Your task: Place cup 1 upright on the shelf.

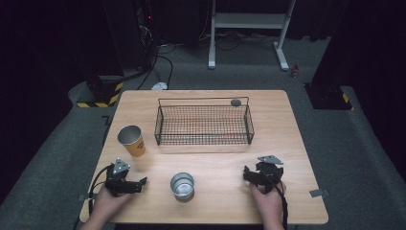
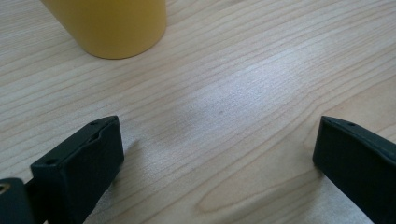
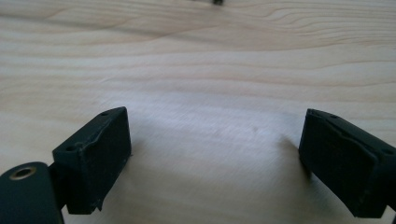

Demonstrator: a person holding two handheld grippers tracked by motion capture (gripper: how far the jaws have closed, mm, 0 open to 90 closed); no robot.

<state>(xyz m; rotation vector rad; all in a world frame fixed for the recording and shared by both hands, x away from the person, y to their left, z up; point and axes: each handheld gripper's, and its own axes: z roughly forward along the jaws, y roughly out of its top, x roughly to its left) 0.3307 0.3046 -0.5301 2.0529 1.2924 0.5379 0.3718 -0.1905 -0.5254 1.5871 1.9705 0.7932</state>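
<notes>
Both grippers, left (image 1: pixel 141 182) and right (image 1: pixel 246 174), resting wide open and empty on the table (image 1: pixel 225 201); yellow cup (image 1: pixel 132 140) upright just ahead of left, within easy reach.

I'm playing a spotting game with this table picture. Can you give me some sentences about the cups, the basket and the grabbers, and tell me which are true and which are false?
1. The black wire mesh basket has a cup inside it. False: no cup is in it; both cups stand outside it on the light wooden table.
2. The yellow paper cup stands left of the basket. True.
3. The shiny silver metal cup sits between the two grippers. True.
4. The left gripper is squeezing the yellow paper cup. False: its jaws are wide apart over bare wood, with the cup farther ahead.
5. The right gripper is open with nothing between its jaws. True.
</notes>
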